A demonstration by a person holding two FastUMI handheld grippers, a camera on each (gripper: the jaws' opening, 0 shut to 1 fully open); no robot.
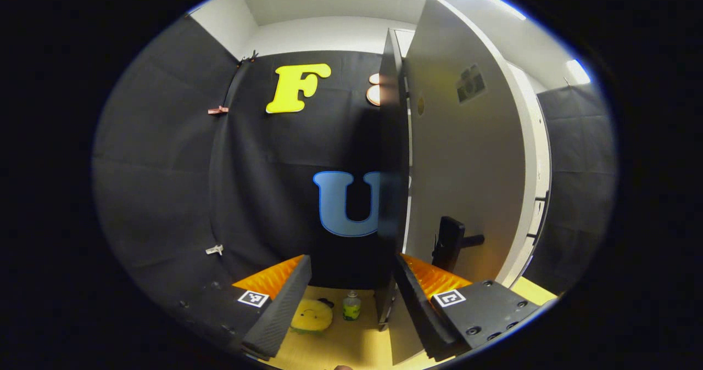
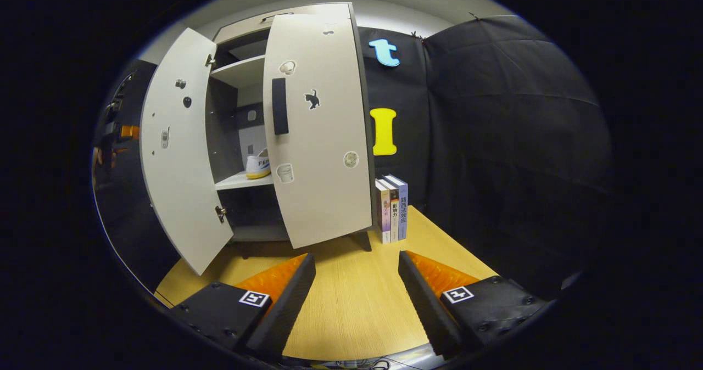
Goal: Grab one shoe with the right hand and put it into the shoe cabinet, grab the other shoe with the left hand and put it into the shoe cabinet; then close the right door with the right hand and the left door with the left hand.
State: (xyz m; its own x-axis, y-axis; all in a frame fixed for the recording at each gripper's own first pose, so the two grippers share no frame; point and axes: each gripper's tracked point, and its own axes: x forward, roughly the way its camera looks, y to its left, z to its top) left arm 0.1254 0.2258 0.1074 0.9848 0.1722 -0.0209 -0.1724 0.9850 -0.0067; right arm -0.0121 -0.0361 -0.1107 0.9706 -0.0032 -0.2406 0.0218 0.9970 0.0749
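cabinet (image 2: pixel 241 73) stands on the wooden table (image 2: pixel 351 304), the biggest thing ahead of my right gripper (image 2: pixel 351 282). its left door (image 2: pixel 176 156) hangs wide open, and its right door (image 2: pixel 318 128) stands nearly shut, with a dark handle (image 2: pixel 279 106) on its front. my left gripper (image 1: pixel 351 293) is close up to the outer edge of the left door (image 1: pixel 467 156), looking past it along the dark booth wall. three books (image 2: pixel 392 208) stand upright just beside the cabinet's right side. one shoe (image 2: pixel 258 166) sits on the middle shelf (image 2: pixel 236 181), between the doors. both my pairs of fingers are spread apart and hold nothing. near the floor by my left fingers i see a small bottle (image 1: pixel 351 306) and a yellow toy (image 1: pixel 311 315).
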